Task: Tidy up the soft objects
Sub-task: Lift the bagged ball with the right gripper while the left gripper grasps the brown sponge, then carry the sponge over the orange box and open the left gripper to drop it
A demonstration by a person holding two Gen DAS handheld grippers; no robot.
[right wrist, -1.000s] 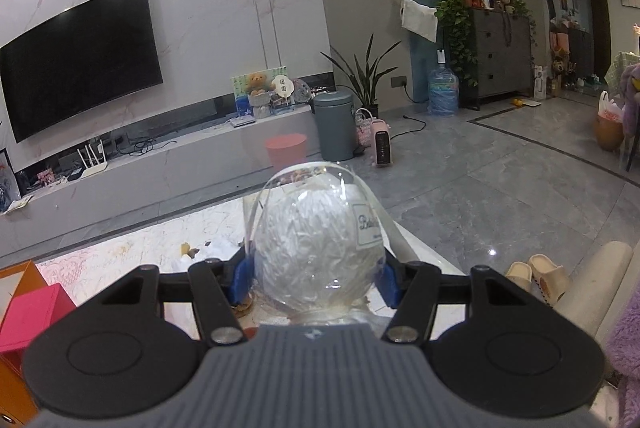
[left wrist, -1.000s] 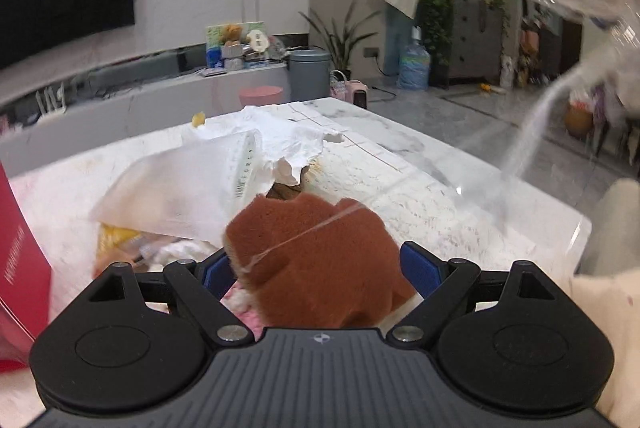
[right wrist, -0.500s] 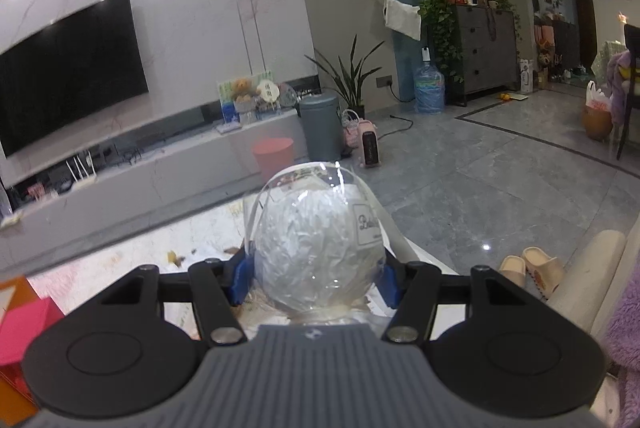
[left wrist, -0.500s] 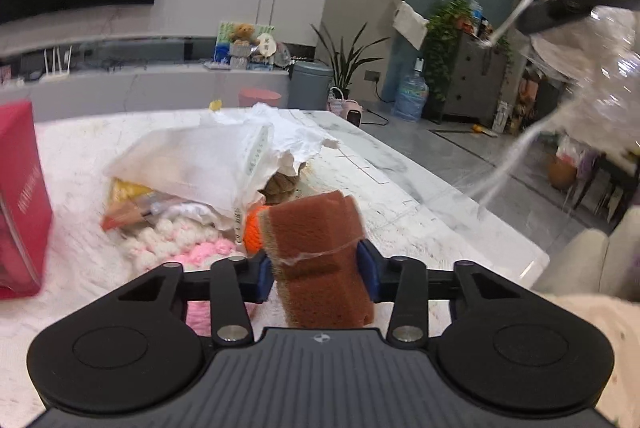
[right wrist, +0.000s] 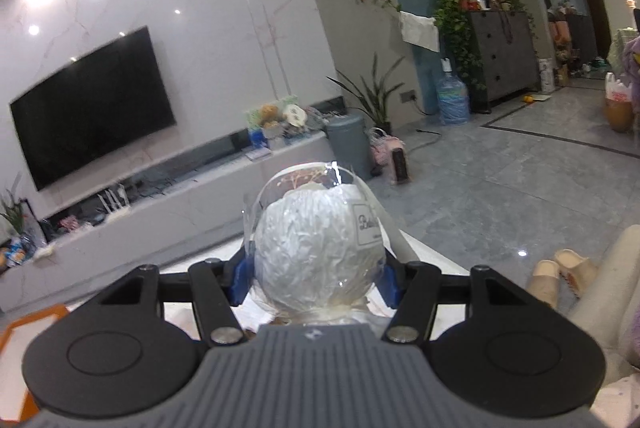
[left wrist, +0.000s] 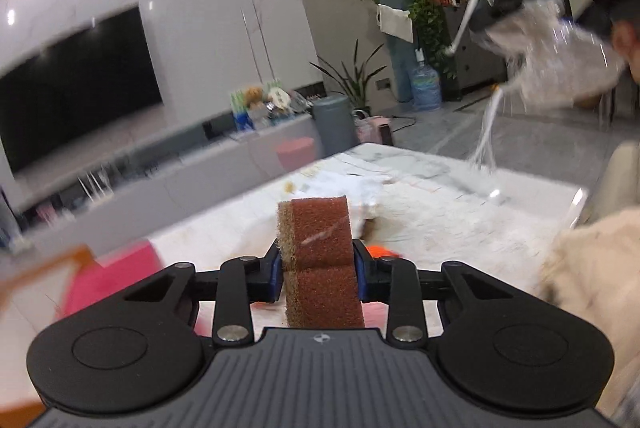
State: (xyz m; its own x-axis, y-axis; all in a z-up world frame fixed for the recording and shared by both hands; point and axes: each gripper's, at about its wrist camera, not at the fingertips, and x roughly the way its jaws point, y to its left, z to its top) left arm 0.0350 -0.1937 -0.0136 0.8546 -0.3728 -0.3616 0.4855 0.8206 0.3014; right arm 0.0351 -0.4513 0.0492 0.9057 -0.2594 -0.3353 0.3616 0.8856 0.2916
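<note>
Left tongs [left wrist: 318,274] clamped on brown sponge [left wrist: 320,260], jaws just been closing in on it; both blue pads press its sides. Sponge stands upright at frame centre, lifted clear of the marble bench [left wrist: 440,220]. Right tongs [right wrist: 314,274] clamped on clear bag of white filling [right wrist: 316,252], bottom centre of the right wrist view; same bag shows upper right in the left view. Pink box [left wrist: 112,280] at lower left, blurred, probably on the bench. Orange object [left wrist: 380,251] just right of the sponge, partly hidden.
</note>
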